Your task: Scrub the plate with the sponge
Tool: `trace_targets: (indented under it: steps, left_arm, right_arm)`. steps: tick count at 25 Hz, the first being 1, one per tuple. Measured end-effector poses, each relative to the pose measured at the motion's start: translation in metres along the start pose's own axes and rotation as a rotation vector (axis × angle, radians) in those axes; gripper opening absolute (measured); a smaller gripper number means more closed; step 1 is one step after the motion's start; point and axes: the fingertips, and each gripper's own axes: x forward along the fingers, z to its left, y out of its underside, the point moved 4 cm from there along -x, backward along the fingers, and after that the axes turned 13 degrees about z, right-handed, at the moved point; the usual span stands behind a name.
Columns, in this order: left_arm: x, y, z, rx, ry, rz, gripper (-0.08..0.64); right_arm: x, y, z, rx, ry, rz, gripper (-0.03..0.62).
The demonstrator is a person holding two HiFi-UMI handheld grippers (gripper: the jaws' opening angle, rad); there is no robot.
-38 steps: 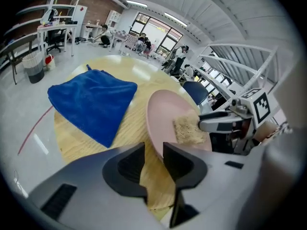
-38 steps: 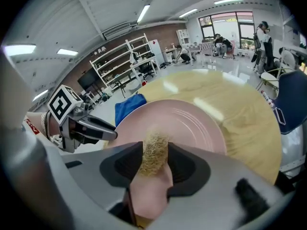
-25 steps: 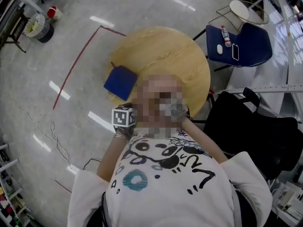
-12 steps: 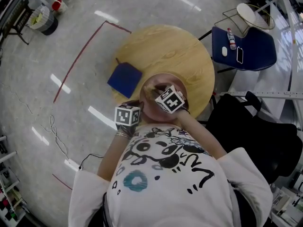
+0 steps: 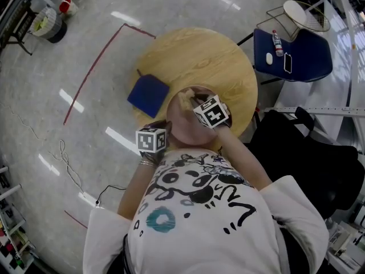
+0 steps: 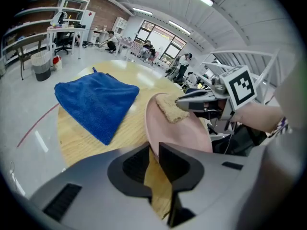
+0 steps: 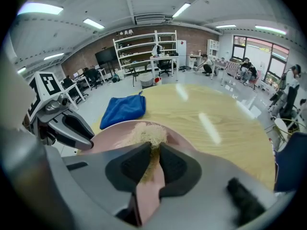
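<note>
Polished grey floor [image 5: 51, 124] surrounds a round wooden tabletop [image 5: 205, 56], with a red tape line [image 5: 90, 76] marked on the floor beside it. A dark blue chair [image 5: 296, 53] stands just off the far right of the tabletop and carries a bottle and a phone.

Item 1: a blue cloth [image 6: 96, 104] lies crumpled on the left part of the tabletop, apart from the plate.

Item 2: a pink plate [image 6: 189, 131] is held raised and tilted at the near edge of the tabletop, close to the person's chest. The left hand-held gripper [image 6: 154, 152] has its jaws clamped on the plate's near rim, which passes between the pads.

Item 3: a tan sponge [image 7: 146, 134] rests against the inner face of the plate near its far rim. The right hand-held gripper [image 7: 154, 152] has the sponge between its jaws. The jaws are closing, and the pads already press on the sponge from both sides. Seen from the left gripper view, this hand-held gripper reaches in from the right, above the plate.

Background: shelving and desks line a brick wall.
</note>
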Motion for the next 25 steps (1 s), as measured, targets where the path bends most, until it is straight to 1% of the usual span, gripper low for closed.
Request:
trace_targets:
  steps: [5,7,11,15,18,19,20,21,22,23,25]
  left_arm:
    - [-0.001,0.001,-0.001,-0.027,0.004,-0.014,0.067]
    - [0.000,0.001,-0.001,-0.034,0.003,-0.017,0.066]
    - [0.000,0.001,-0.001,-0.036,-0.007,-0.014,0.064]
    - [0.002,-0.001,-0.002,-0.030,-0.014,-0.011,0.064]
    - [0.000,-0.001,-0.001,-0.030,-0.015,-0.012,0.064]
    - [0.000,-0.001,-0.001,-0.029,-0.015,-0.011,0.064]
    - [0.001,-0.001,-0.002,-0.027,-0.015,-0.009,0.064]
    - [0.001,-0.001,-0.003,-0.024,-0.014,-0.007,0.064]
    - [0.001,-0.001,-0.003,-0.022,-0.015,-0.005,0.064]
    - [0.001,-0.001,-0.003,-0.021,-0.016,-0.003,0.064]
    - [0.001,-0.001,-0.001,-0.023,-0.017,-0.003,0.064]
  right_arm:
    - [-0.006,0.018,-0.029,0.054,0.091,0.019,0.028]
    - [-0.008,0.023,-0.034,0.074,0.076,0.013,0.026]
    - [-0.020,0.021,-0.031,0.091,0.043,-0.040,0.026]
    - [-0.039,0.025,-0.034,0.070,0.103,-0.050,0.028]
    - [-0.034,0.030,-0.035,0.079,0.105,-0.032,0.031]
    - [-0.030,0.031,-0.035,0.094,0.097,-0.032,0.032]
    - [-0.027,0.031,-0.035,0.120,0.082,-0.041,0.054]
    - [-0.025,0.030,-0.034,0.152,0.056,-0.055,0.138]
    - [-0.023,0.027,-0.032,0.181,0.022,-0.069,0.175]
    - [-0.021,0.024,-0.029,0.199,-0.014,-0.078,0.178]
    - [-0.018,0.016,-0.021,0.198,-0.074,-0.081,0.178]
